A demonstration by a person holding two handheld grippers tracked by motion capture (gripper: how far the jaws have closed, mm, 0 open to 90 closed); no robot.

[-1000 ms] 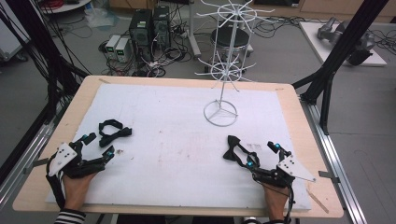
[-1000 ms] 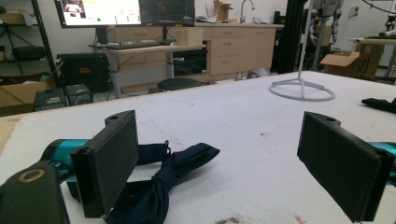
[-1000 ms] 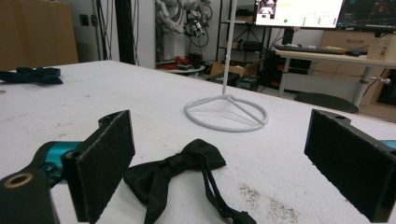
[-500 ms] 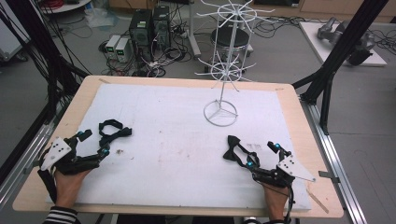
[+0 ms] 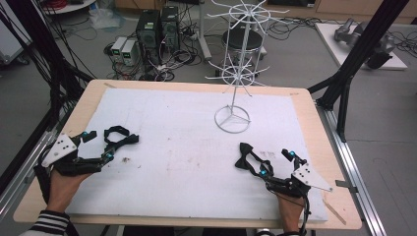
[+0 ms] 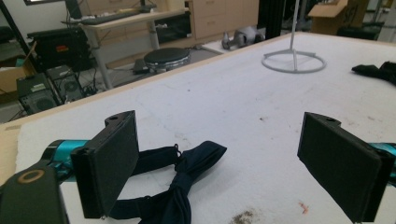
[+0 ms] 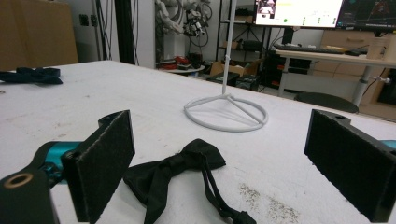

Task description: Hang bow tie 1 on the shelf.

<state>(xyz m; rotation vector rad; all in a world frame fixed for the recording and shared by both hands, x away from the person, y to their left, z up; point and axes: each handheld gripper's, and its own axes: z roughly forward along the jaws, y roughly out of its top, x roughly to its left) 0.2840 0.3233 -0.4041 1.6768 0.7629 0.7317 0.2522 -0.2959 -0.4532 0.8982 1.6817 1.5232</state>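
Comparing this moment with the high view a second ago, the left gripper has travelled away from the near edge of the table and forward toward the left bow tie, so its jaws now stand wide apart on either side of that tie without clamping it. In the left gripper view the bow tie lies flat on the white mat, close against the left-hand jaw, its strap looping behind that jaw. The right gripper has not shifted over the same second; it rests near the front right of the mat, jaws spread wide, with the second bow tie lying just off the tip of one jaw. In the right gripper view that bow tie sits between the jaws, nearer the left one, untouched. The white wire rack stands where it stood before, its ring base on the far part of the mat. A monitor glows in the background of the right gripper view, but its text is too small to read, and no brand or label can be made out elsewhere.
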